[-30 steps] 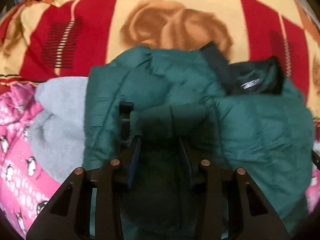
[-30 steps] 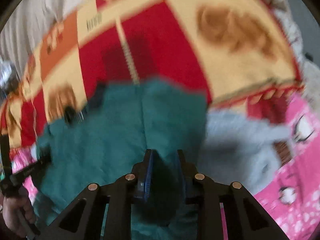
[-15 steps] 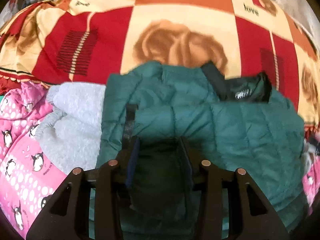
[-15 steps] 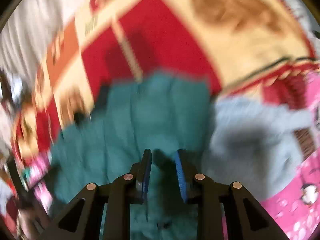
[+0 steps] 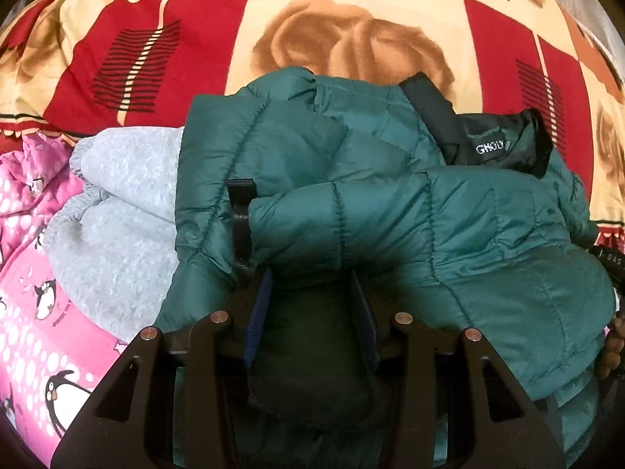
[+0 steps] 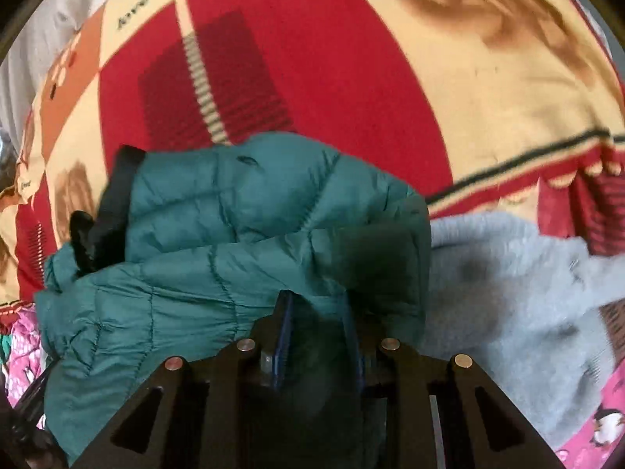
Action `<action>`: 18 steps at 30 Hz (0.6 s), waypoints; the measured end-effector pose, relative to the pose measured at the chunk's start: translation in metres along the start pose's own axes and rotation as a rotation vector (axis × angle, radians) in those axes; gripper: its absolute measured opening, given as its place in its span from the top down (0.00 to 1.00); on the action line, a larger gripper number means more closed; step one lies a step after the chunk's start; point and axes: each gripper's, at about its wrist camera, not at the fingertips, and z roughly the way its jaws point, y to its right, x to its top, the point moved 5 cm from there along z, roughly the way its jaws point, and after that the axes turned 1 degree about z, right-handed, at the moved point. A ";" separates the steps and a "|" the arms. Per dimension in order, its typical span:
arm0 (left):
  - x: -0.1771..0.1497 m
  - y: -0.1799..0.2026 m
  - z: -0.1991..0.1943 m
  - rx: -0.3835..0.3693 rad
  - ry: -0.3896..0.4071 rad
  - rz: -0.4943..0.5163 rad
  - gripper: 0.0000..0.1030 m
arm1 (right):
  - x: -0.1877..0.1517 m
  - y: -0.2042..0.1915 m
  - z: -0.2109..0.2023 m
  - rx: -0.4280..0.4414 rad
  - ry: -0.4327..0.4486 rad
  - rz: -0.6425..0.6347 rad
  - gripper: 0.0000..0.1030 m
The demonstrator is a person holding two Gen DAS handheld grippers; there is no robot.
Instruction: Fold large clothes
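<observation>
A dark green quilted puffer jacket (image 5: 449, 219) lies folded over on a bed, its black collar lining and label showing at the upper right. My left gripper (image 5: 312, 305) is shut on a thick fold of the jacket's near edge, which fills the gap between the blue pads. In the right wrist view the same jacket (image 6: 218, 234) spreads left of centre, and my right gripper (image 6: 316, 312) is shut on another dark fold of it. The fingertips of both grippers are buried in fabric.
A red, cream and orange patterned blanket (image 5: 156, 58) covers the bed behind the jacket. A grey fleece garment (image 5: 117, 219) lies against the jacket's side, also the grey fleece (image 6: 508, 293). Pink penguin-print cloth (image 5: 31, 312) lies at the near edge. A hand (image 5: 613, 348) shows at the right.
Both grippers have carried their folds forward and down over the jacket. The upper layer now lies flatter across the body, and the right wrist view has swung so the jacket sits lower and nearer.
</observation>
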 end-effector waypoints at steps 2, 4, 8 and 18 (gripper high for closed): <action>0.000 -0.001 0.000 -0.002 -0.003 -0.003 0.60 | 0.001 -0.003 -0.001 -0.001 -0.014 -0.010 0.76; -0.001 -0.001 -0.001 -0.006 -0.003 -0.008 0.60 | 0.005 -0.003 -0.013 0.012 -0.004 -0.003 0.76; 0.001 -0.001 0.000 0.001 0.002 -0.003 0.60 | 0.018 -0.015 -0.063 0.043 0.117 0.011 0.76; 0.000 -0.002 -0.001 0.000 0.009 -0.006 0.60 | -0.046 -0.081 -0.063 0.035 -0.082 -0.185 0.75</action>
